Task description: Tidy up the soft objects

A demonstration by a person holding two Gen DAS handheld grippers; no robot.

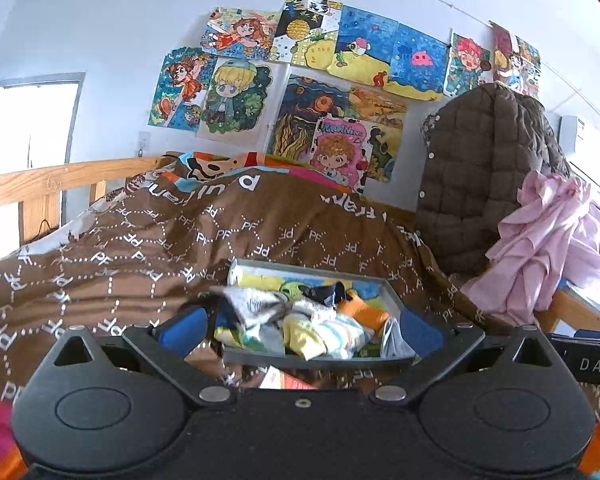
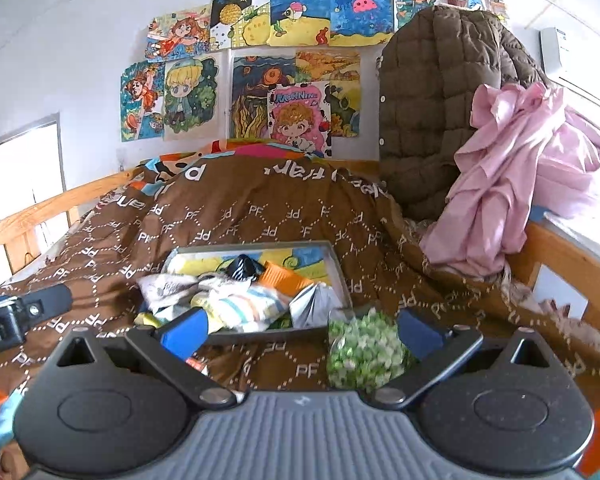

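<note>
Across the brown quilt (image 2: 260, 216) that covered the bed, I saw my left gripper (image 1: 300, 326) with its blue-padded fingers (image 1: 182, 326) spread wide and nothing between them, hovering just before the near rim of the grey tray (image 1: 300, 360). That tray sat on the quilt toward the middle of the bed, heaped with soft things: a pale grey sock (image 1: 252, 304) at its left, a yellow-and-striped bundle of socks (image 1: 320, 332) near its front edge, a dark sock (image 1: 324, 292) farther back, and an orange piece (image 1: 360, 312) toward its right side. From the right wrist view, my right gripper (image 2: 300, 332) was likewise released, fingers apart, gripping nothing. A green-and-white speckled soft bundle (image 2: 364, 356) lay on the quilt just outside the tray's near right corner, beside the inner face of the right finger; I could not tell whether it touched it. Farther right, a brown quilted jacket (image 2: 440, 112) and a pink garment (image 2: 508, 168) hung at the bed's right edge.
</note>
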